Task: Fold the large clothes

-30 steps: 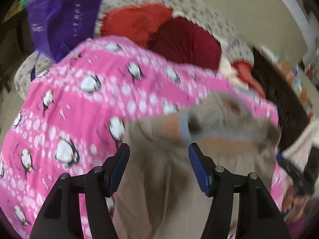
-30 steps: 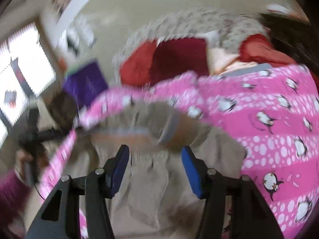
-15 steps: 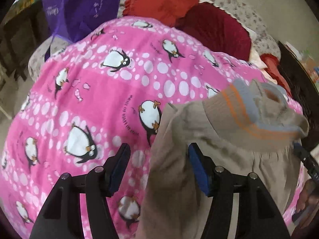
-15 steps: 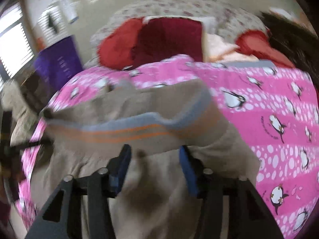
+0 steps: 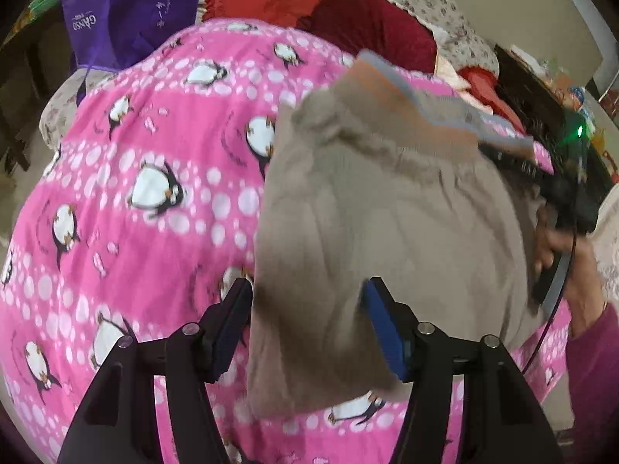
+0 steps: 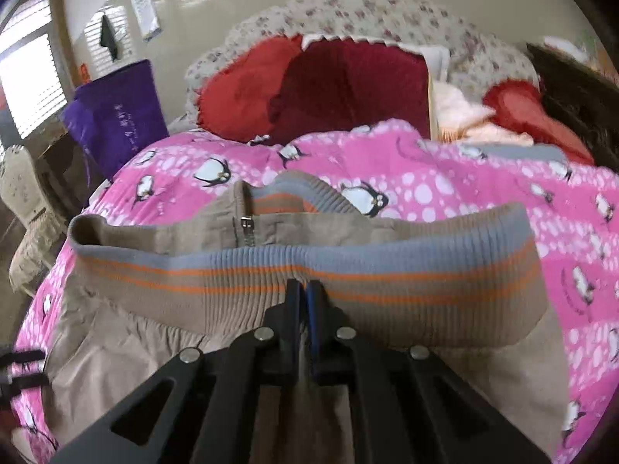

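Note:
A tan jacket (image 5: 379,232) with a ribbed band striped grey and orange (image 6: 309,270) lies on a pink penguin blanket (image 5: 154,193). My left gripper (image 5: 307,321) is open, its fingers standing either side of the jacket's near left part, above the cloth. My right gripper (image 6: 305,290) is shut on the ribbed band and holds it up off the blanket; a zip pull (image 6: 244,224) shows behind it. In the left wrist view the right gripper (image 5: 503,154) and the hand holding it are at the jacket's far right edge.
Red cushions (image 6: 348,89) and a floral sofa back (image 6: 348,11) lie beyond the blanket. A purple bag (image 5: 127,11) stands at the far left. A dark table with clutter (image 5: 549,108) is at the right.
My right gripper has closed on the striped ribbed band. The left gripper has shifted right and nearer, so the jacket now fills more of its view.

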`<state>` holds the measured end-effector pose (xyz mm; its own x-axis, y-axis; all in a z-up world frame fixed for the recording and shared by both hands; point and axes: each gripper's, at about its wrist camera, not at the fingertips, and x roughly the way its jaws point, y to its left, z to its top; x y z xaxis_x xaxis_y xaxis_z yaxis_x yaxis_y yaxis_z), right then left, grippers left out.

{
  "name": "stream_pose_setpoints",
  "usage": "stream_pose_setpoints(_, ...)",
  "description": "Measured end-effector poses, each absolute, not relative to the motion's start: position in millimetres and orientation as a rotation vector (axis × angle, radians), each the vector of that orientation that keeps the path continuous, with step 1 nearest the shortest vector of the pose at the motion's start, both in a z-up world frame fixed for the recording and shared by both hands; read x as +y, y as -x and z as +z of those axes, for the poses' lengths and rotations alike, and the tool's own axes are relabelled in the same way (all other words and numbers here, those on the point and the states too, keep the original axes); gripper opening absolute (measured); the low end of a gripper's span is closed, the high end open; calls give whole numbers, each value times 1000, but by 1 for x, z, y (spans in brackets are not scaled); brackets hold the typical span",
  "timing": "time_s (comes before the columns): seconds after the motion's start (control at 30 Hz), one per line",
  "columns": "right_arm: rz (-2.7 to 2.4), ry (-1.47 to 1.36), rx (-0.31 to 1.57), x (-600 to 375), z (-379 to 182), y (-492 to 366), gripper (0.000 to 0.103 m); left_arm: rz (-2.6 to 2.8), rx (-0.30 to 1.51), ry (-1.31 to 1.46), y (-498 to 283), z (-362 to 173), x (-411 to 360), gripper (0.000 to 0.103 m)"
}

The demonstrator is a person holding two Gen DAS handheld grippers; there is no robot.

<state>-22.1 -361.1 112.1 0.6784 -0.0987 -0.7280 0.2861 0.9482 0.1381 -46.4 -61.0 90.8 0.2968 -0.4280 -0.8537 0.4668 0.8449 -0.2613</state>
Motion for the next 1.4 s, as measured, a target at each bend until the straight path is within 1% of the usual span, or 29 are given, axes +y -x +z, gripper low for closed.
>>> stream_pose_setpoints(0.1,-218,-251,789,-358,118,27,4,-592,1163,-19,52,79,-58,50)
stream_pose_setpoints(0.17,-195,-294,789,-356,126,41,9,-582,1155,-25,55,77,-58,50)
stream_pose_setpoints(0.23,-185,-290,801,-357,136,60,21,-569,1135,-44,58,77,-59,50)
stream_pose_setpoints(0.27,-187,-271,808,-355,140,74,33,-565,1126,-54,60,78,-60,50)
stream_pose_setpoints(0.3,-186,-254,810,-354,144,89,41,-563,1120,-60,61,78,-61,50)
stream_pose_setpoints(0.33,-184,-244,812,-352,146,102,43,-560,1117,-64,61,77,-62,50)
stream_pose_setpoints(0.43,-171,-231,883,-349,138,144,43,-551,1113,-76,63,75,-63,50)
stream_pose_setpoints(0.57,-194,-212,958,-352,118,175,43,-535,1113,-124,66,68,-68,50)
stream_pose_setpoints(0.67,-297,-207,988,-369,105,189,43,-524,1117,-151,65,64,-73,50)
stream_pose_setpoints(0.77,-420,-114,1006,-389,90,189,42,-518,1128,-214,64,56,-79,50)
stream_pose_setpoints(0.87,-432,-209,1000,-407,88,193,41,-511,1166,-170,60,54,-73,50)
stream_pose_setpoints(0.93,-417,-280,955,-410,103,204,43,-535,1181,-111,61,60,-63,50)
stream_pose_setpoints(0.97,-402,-301,923,-409,111,212,50,-547,1177,-94,63,63,-58,50)
stream_pose_setpoints(1.0,-391,-313,893,-408,118,221,67,-554,1173,-87,65,66,-54,50)
stream_pose_setpoints(1.07,-394,-318,850,-404,127,236,83,-570,1180,-76,70,69,-46,50)
stream_pose_setpoints(1.1,-394,-320,842,-403,128,240,84,-575,1188,-72,70,69,-43,50)
stream_pose_setpoints(1.27,-408,-359,926,-408,103,247,84,-586,1211,-68,78,63,-32,50)
stream_pose_setpoints(1.3,-399,-391,939,-411,94,247,81,-585,1220,-71,80,61,-30,50)
stream_pose_setpoints(1.33,-386,-414,951,-411,88,249,76,-587,1227,-72,81,60,-29,50)
stream_pose_setpoints(1.37,-359,-438,960,-410,83,249,52,-591,1237,-77,82,61,-30,50)
stream_pose_setpoints(1.4,-344,-441,967,-408,81,250,33,-591,1239,-81,84,62,-29,50)
